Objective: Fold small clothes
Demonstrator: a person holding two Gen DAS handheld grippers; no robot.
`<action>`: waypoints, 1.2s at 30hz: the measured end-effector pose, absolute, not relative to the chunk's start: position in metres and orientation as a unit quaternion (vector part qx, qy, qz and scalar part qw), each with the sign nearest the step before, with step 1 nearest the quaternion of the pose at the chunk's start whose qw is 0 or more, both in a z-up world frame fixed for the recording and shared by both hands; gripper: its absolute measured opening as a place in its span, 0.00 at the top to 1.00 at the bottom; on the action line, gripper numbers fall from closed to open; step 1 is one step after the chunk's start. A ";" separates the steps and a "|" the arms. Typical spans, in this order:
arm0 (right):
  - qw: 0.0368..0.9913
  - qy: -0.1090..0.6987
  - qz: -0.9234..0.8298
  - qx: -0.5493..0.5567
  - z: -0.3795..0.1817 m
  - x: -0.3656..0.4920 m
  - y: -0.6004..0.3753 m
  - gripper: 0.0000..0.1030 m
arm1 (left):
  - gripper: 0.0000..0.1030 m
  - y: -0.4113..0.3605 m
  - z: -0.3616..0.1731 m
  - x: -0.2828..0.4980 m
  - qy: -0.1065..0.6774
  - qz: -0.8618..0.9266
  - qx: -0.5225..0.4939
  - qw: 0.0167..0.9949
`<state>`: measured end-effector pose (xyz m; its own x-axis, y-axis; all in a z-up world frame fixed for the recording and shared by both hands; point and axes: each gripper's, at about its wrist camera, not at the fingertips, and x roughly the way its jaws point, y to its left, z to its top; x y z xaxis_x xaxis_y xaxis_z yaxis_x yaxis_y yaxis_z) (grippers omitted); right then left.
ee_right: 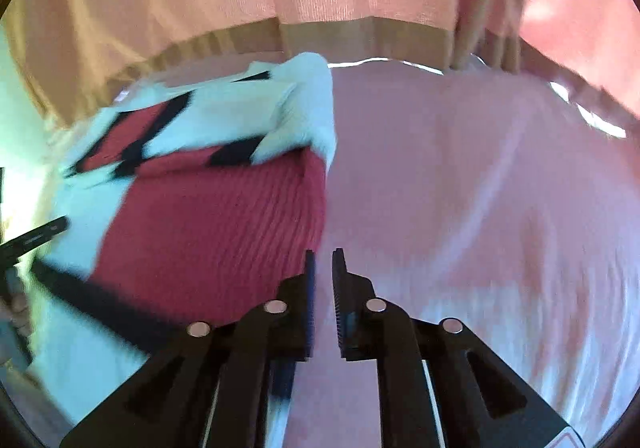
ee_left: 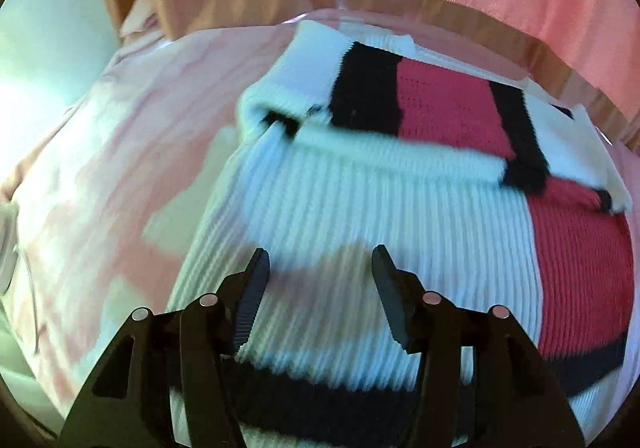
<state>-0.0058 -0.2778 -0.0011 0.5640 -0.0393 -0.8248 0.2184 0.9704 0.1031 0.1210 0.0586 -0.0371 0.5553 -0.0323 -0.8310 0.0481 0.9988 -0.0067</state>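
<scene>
A: Ribbed knit sweater [ee_left: 360, 208], white, red, black, lies partly folded on the pink sheet [ee_right: 480, 168].

B: Tongs?

A: Left gripper [ee_left: 320, 260] wide, empty above it; right gripper [ee_right: 323, 260] narrowly parted, apparently empty, at its edge.

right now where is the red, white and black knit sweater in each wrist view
Left wrist view: the sweater fills the centre and right, running under the open left gripper.
Right wrist view: the sweater lies in the left half, its edge just left of the right gripper, which has nothing between its fingers.
Shared landmark: the pink sheet under the sweater.
</scene>
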 end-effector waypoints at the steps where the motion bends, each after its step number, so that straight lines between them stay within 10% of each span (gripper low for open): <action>1: 0.879 0.461 -0.067 0.103 -0.003 -0.026 -0.274 0.59 | 0.49 0.064 -0.035 0.107 0.468 -0.025 0.001 0.883; 2: 0.876 0.465 -0.064 0.107 -0.008 -0.041 -0.270 0.39 | 0.46 0.068 -0.034 0.097 0.469 -0.025 -0.008 0.883; 10: 0.866 0.486 -0.033 0.116 -0.040 -0.133 -0.228 0.37 | 0.37 0.089 -0.044 0.016 0.469 -0.016 -0.053 0.881; 12: 0.870 0.480 -0.021 0.111 -0.038 -0.133 -0.225 0.91 | 0.37 0.087 -0.046 0.007 0.462 -0.013 -0.044 0.886; 19: 0.868 0.475 -0.030 0.140 -0.026 -0.163 -0.254 0.94 | 0.39 0.095 -0.035 -0.027 0.443 -0.029 -0.053 0.895; 36: 0.856 0.471 0.037 0.209 -0.036 -0.161 -0.243 0.48 | 0.26 0.165 -0.036 -0.048 0.428 0.045 -0.152 0.890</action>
